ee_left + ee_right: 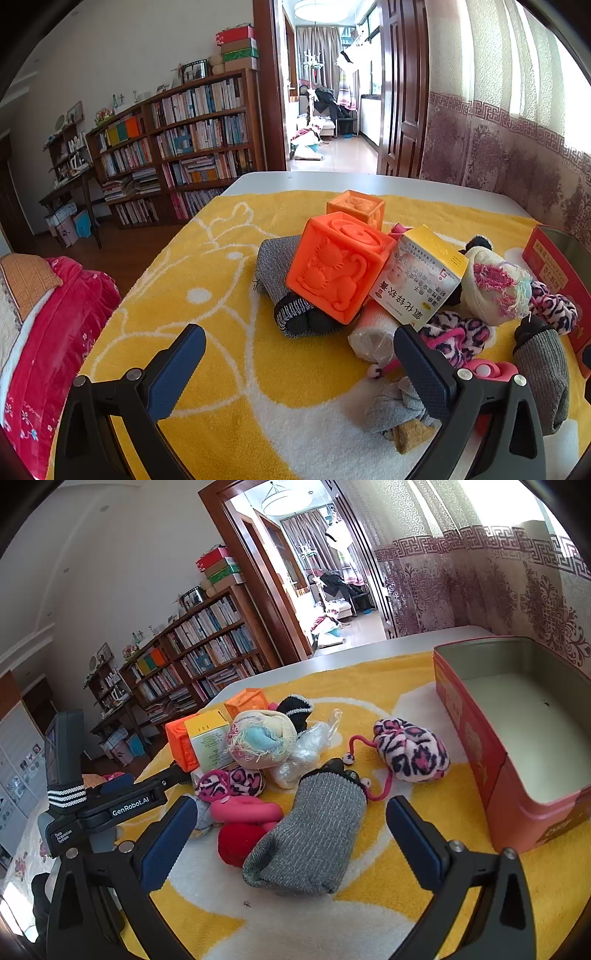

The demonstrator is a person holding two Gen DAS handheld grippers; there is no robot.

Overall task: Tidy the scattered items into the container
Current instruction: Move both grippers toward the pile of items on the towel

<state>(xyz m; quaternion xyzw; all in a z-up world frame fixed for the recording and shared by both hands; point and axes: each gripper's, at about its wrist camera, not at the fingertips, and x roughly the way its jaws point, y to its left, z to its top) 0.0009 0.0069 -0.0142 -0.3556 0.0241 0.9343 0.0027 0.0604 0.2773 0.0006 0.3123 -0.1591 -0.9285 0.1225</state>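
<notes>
Both fingers wide open, empty. Right fingers (291, 834) straddle grey sock (314, 834); tin (469, 731) right of them, empty. Left fingers (299, 362) short of heap: orange cube (338, 271) perched on dark sock (295, 321), may topple if nudged; pink cord (373, 771) beside grey sock may snag

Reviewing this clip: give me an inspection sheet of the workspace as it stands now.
Surface: yellow-and-white towel over a white table.
Job's things: red tin open, nothing seen inside; grey sock, leopard pouch, orange cube, yellow box, knitted hat piled loose on the towel.
Clutter: nothing seen beyond the pile.
Grippers: left gripper and right gripper open, holding nothing.
Cables: nothing seen.
Surroundings: bookshelf, curtain, open doorway.
</notes>
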